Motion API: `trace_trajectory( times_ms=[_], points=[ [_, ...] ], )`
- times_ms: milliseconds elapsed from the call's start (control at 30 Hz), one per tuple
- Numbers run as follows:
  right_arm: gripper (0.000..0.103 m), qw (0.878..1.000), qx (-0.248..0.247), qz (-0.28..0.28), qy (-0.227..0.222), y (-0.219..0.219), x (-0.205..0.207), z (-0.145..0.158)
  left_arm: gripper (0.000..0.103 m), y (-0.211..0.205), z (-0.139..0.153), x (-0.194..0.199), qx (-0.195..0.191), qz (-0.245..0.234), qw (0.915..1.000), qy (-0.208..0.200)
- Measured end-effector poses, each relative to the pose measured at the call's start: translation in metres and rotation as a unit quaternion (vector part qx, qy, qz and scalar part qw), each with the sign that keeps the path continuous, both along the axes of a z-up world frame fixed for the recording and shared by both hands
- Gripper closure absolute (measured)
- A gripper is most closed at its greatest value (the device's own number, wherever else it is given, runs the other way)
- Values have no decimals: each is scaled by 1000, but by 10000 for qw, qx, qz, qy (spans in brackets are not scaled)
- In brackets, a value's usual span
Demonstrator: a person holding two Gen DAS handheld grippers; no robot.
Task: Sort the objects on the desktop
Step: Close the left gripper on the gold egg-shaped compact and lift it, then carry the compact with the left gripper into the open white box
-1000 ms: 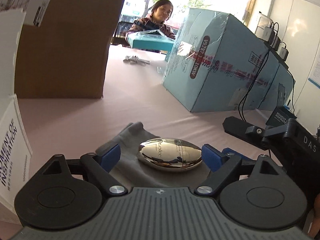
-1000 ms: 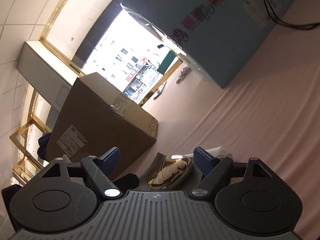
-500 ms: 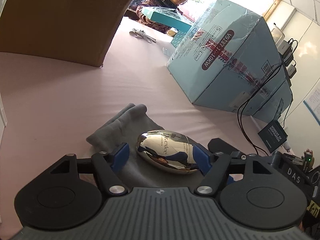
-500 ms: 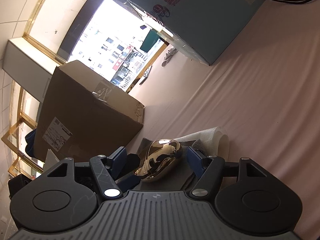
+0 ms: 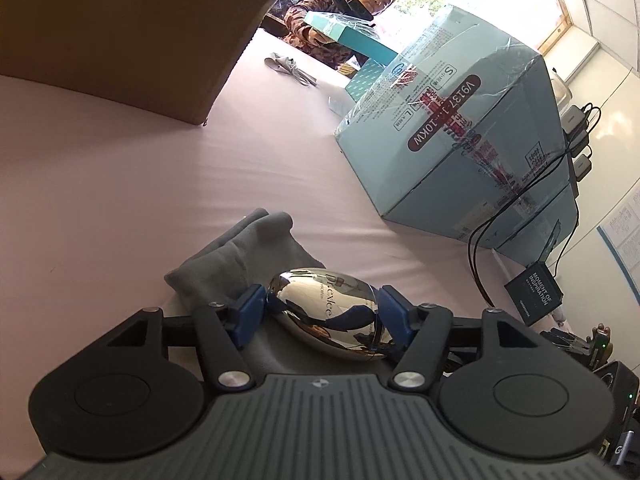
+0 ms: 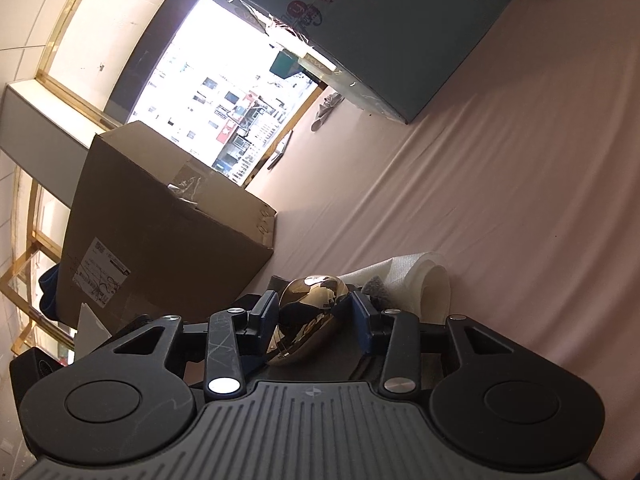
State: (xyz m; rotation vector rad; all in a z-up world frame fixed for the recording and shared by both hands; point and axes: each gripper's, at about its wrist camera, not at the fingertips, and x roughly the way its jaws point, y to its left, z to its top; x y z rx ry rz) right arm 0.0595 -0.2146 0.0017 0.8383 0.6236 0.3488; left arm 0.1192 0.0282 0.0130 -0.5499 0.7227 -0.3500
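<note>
A shiny chrome egg-shaped case (image 5: 328,316) lies on a grey cloth pouch (image 5: 240,248) on the pink table cover. My left gripper (image 5: 322,314) is shut on the case, one blue pad against each end. In the right wrist view the same chrome case (image 6: 312,312) sits between the blue pads of my right gripper (image 6: 314,314), which press on its two sides. A rolled white foam sheet (image 6: 424,276) lies just beyond it, and part of the left gripper shows behind the case.
A brown carton (image 5: 120,40) stands at the far left and a big light-blue box (image 5: 460,140) at the right, with black cables (image 5: 480,248) and a small black box (image 5: 534,298) beside it. At the far end a person holds a teal box (image 5: 348,36).
Both grippers have narrowed from wide open onto the chrome case. The left wrist view has tilted and the case now looks turned between its pads.
</note>
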Motion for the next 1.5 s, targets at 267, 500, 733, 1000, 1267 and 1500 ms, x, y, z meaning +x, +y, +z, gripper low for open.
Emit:
trace_trajectory(
  times_ms=[267,500,733,1000,1267,1500],
  points=[
    [64,9999,-44,72,-77,2,1,1,41,2,-1,0,-66,-16,10000,-14],
    [67,9988,-277,87,-388,6,-6,7,49,9,-1,-2,-187,72,9998,69],
    [67,9983,-162,42,-552,3,-13,9,49,6,7,-9,-110,-40,9999,-119],
    [67,9940,-69,-76,-1093,0,-40,38,49,4,42,-33,-105,-178,9987,-465],
    [68,9838,3,213,-1780,25,-77,100,49,27,110,-92,50,-25,9886,-1504],
    [69,9783,-61,560,-1996,81,-81,134,51,96,135,-119,-155,72,9853,-1700]
  ],
)
